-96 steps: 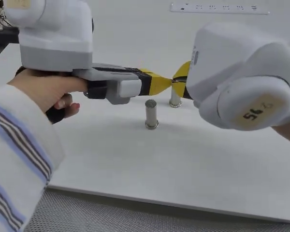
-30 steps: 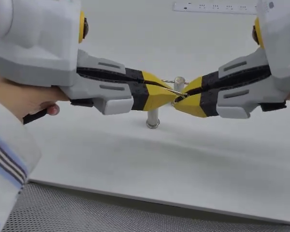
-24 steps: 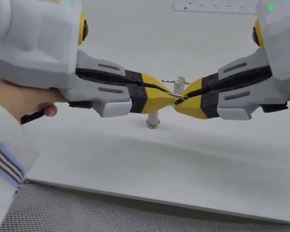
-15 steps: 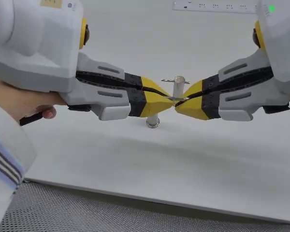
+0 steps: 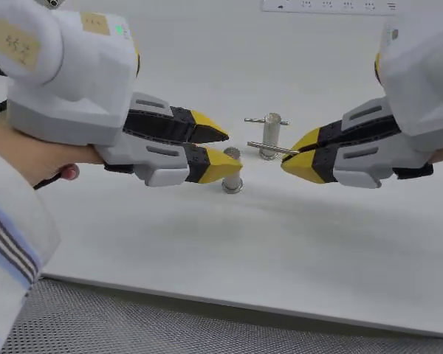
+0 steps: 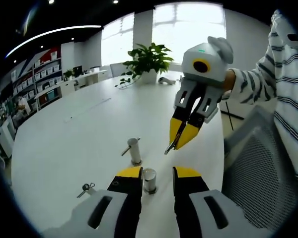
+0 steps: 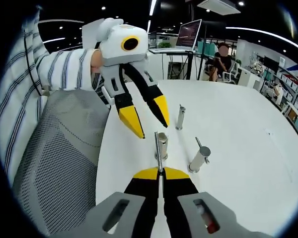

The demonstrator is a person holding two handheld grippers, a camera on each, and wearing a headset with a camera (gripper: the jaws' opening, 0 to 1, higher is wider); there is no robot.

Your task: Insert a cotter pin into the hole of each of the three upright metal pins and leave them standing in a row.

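The cotter pin [image 5: 269, 147] juts level from the tips of the right tongs [image 5: 288, 159], which are clenched on it. Its free end lies near the far upright metal pin [image 5: 272, 137], which carries another cotter pin [image 5: 266, 120] through its top. A nearer metal pin [image 5: 232, 184] stands on the white bench [image 5: 280, 243] just beneath the left tongs [image 5: 232, 152], whose jaws are spread wide, grasping nothing. A sticker [image 5: 18, 44] on the left housing bears writing too blurred to read
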